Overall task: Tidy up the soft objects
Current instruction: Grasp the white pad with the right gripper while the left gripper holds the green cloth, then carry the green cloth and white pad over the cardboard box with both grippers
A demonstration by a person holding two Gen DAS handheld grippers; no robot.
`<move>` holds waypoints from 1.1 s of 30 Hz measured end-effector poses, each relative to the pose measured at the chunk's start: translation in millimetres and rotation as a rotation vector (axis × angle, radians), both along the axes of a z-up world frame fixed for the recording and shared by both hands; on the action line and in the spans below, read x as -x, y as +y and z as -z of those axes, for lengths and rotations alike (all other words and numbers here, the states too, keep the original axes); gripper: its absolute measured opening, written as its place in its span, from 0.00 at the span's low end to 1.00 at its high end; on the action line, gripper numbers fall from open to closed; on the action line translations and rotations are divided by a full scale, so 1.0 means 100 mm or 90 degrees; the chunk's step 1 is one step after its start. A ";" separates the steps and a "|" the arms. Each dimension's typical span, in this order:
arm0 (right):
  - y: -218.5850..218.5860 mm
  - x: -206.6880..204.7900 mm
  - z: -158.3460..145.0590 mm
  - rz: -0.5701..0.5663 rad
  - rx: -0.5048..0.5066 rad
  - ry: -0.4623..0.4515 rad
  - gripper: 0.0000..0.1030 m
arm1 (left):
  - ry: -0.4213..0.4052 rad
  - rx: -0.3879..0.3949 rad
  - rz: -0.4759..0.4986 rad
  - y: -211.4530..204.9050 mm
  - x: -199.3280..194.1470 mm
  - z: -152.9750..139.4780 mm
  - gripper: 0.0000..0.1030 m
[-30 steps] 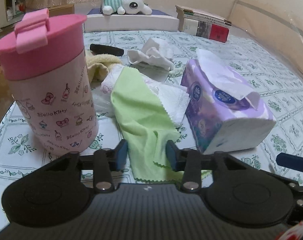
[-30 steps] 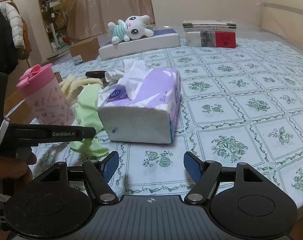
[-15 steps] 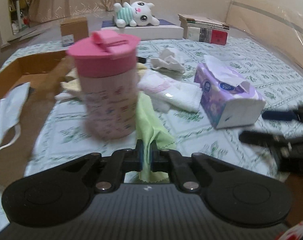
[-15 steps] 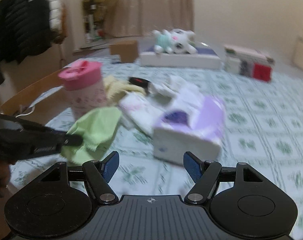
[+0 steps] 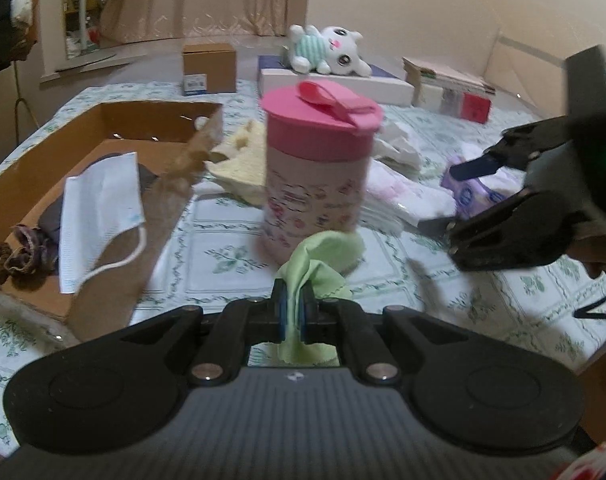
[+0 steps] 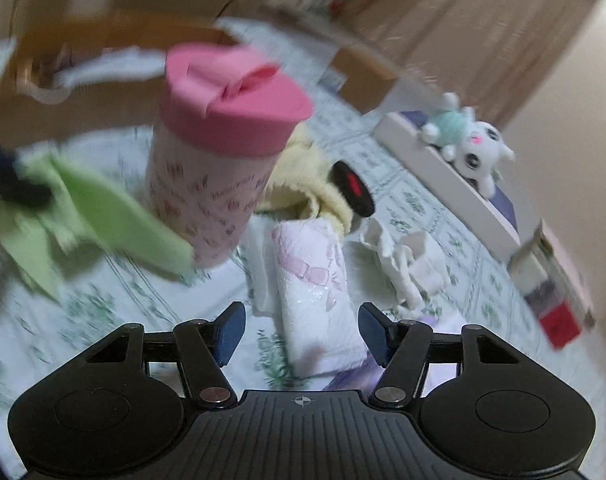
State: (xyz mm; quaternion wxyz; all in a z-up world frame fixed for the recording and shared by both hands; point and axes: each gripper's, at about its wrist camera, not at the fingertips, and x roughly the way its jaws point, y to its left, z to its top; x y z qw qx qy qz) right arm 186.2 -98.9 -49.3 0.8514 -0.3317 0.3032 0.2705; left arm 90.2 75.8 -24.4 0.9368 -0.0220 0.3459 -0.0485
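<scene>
Cardboard box [image 5: 103, 152] at far left, face mask [image 5: 99, 216] draped over its wall. My left gripper [image 5: 293, 314] clamped tight on green cloth [image 5: 319, 256], cloth held above tablecloth [image 5: 207, 248] in front of pink cup [image 5: 317, 172]. Yellow towel [image 5: 243, 164] behind cup. My right gripper [image 6: 301, 332] wide open, holding nothing, above folded white towel [image 6: 319, 292]. Plush toy [image 6: 471, 148] well apart at far right.
</scene>
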 end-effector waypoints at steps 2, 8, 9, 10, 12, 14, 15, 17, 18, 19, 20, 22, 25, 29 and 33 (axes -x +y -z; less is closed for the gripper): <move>0.10 -0.11 0.13 -0.017 0.058 0.007 0.61 | 0.002 0.009 -0.008 0.07 -0.01 0.00 0.05; 0.23 -0.33 0.35 -0.024 0.156 0.027 0.53 | 0.011 0.033 -0.007 0.16 -0.03 0.09 0.05; 0.23 -0.37 0.35 -0.023 0.159 0.034 0.46 | 0.013 0.037 -0.007 0.17 -0.03 0.11 0.05; 0.22 -0.40 0.35 -0.021 0.161 0.040 0.31 | 0.015 0.041 -0.005 0.17 -0.04 0.12 0.05; 0.23 -0.43 0.35 -0.015 0.166 0.044 0.14 | 0.017 0.046 -0.001 0.16 -0.03 0.14 0.05; 0.20 -0.39 0.31 -0.010 0.157 0.036 0.10 | 0.017 0.049 0.001 0.15 -0.02 0.13 0.05; 0.19 -0.34 0.26 -0.007 0.149 0.031 0.09 | 0.016 0.051 0.001 0.15 -0.01 0.13 0.05; 0.19 -0.21 0.14 0.003 0.129 0.025 0.09 | 0.014 0.053 0.002 0.14 0.02 0.10 0.05; 0.19 -0.13 0.06 0.010 0.110 0.025 0.09 | 0.013 0.053 0.002 0.14 0.03 0.09 0.05; 0.16 -0.07 -0.03 0.019 0.083 0.035 0.09 | 0.012 0.053 0.001 0.14 0.05 0.07 0.05; 0.12 0.00 -0.11 0.031 0.042 0.057 0.09 | 0.010 0.054 0.001 0.13 0.07 0.05 0.05; 0.02 0.13 -0.24 0.058 -0.047 0.112 0.09 | 0.009 0.056 0.001 0.12 0.11 0.03 0.05; -0.18 0.28 -0.31 0.100 -0.176 0.201 0.08 | 0.009 0.060 0.003 0.10 0.16 -0.01 0.05; -0.38 0.42 -0.29 0.159 -0.285 0.267 0.08 | 0.007 0.056 0.004 0.08 0.23 -0.05 0.05; -0.54 0.50 -0.25 0.205 -0.369 0.313 0.08 | 0.005 0.049 0.002 0.08 0.29 -0.11 0.05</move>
